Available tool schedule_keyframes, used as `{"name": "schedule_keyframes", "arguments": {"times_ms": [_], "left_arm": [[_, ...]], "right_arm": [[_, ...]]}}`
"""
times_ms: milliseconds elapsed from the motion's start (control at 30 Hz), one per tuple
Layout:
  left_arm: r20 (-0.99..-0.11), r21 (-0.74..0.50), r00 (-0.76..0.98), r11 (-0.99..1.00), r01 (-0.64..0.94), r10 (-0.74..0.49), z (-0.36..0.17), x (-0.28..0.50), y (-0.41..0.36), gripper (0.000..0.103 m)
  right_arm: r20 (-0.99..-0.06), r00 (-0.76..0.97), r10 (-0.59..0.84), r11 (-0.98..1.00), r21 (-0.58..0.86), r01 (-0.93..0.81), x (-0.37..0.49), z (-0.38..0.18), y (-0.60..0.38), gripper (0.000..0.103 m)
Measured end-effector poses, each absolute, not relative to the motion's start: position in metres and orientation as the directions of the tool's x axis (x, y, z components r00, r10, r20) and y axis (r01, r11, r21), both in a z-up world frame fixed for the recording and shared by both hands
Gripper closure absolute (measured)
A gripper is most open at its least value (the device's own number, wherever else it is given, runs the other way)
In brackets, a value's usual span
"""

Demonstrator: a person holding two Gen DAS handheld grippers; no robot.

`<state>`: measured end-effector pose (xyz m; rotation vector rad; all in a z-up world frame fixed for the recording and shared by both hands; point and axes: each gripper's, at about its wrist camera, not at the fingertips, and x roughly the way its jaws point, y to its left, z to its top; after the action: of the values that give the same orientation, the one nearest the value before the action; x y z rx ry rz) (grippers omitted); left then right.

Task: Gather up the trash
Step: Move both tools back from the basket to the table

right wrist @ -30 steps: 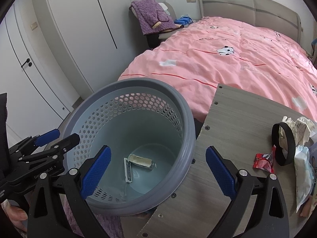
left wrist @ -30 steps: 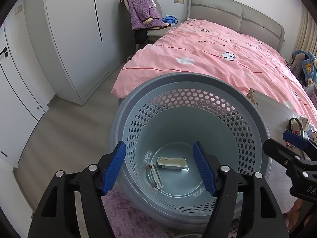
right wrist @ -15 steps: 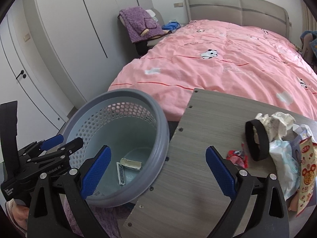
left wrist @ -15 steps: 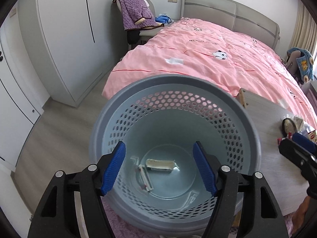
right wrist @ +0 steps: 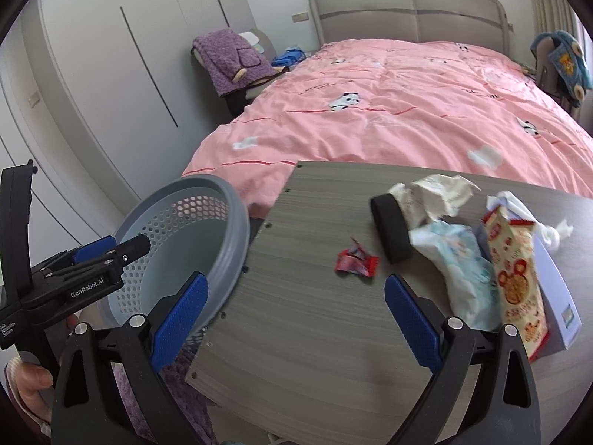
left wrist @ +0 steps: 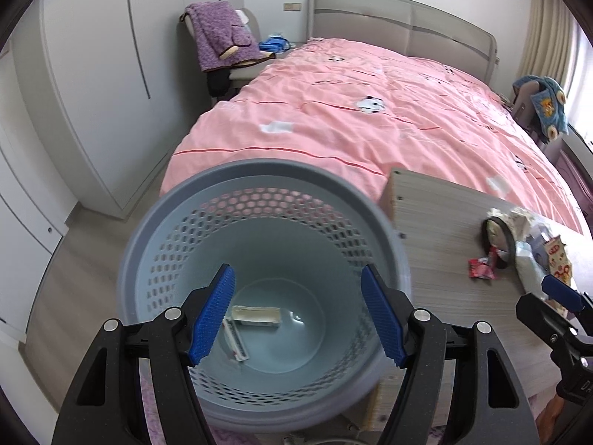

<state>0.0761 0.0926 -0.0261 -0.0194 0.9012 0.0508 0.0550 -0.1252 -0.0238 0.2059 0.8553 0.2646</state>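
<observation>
A grey-blue perforated basket (left wrist: pixel 259 181) stands on the floor beside a grey wood table (right wrist: pixel 296 326); it also shows in the right wrist view (right wrist: pixel 233 230). Inside lie a pale wrapper (left wrist: pixel 255 315) and a thin strip (left wrist: pixel 235 341). My left gripper (left wrist: pixel 296 315) is open and empty above the basket. My right gripper (right wrist: pixel 292 319) is open and empty over the table, just short of a red candy wrapper (right wrist: pixel 355 261). Beyond lie a black band (right wrist: pixel 391 228), crumpled white paper (right wrist: pixel 433 196), a pale blue packet (right wrist: pixel 459 259) and a red-and-cream snack bag (right wrist: pixel 515 278).
A bed with a pink cover (right wrist: pixel 389 111) lies behind the table. A chair with a purple blanket (right wrist: pixel 233 59) stands by white wardrobes (right wrist: pixel 111 74). A purple rug (right wrist: pixel 185 389) lies under the basket. A white box (right wrist: pixel 559 296) sits at the table's right edge.
The right gripper has swung right, from over the basket to over the table near the trash pile. The left gripper has drawn back a little, still above the basket.
</observation>
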Motion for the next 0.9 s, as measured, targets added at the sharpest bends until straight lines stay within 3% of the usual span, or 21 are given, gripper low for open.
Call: {"name": "schedule_keyframes", "arguments": {"times_ms": [900], "left_arm": [[-0.81, -0.003, 0.572, 0.975, 0.222, -0.133, -0.029, 0.07, -0.077, 0.035]], "right_arm": [[-0.727, 0.682, 0.086, 0.973, 0.208, 0.098, 0.014, -0.037, -0.309, 0.009]]}}
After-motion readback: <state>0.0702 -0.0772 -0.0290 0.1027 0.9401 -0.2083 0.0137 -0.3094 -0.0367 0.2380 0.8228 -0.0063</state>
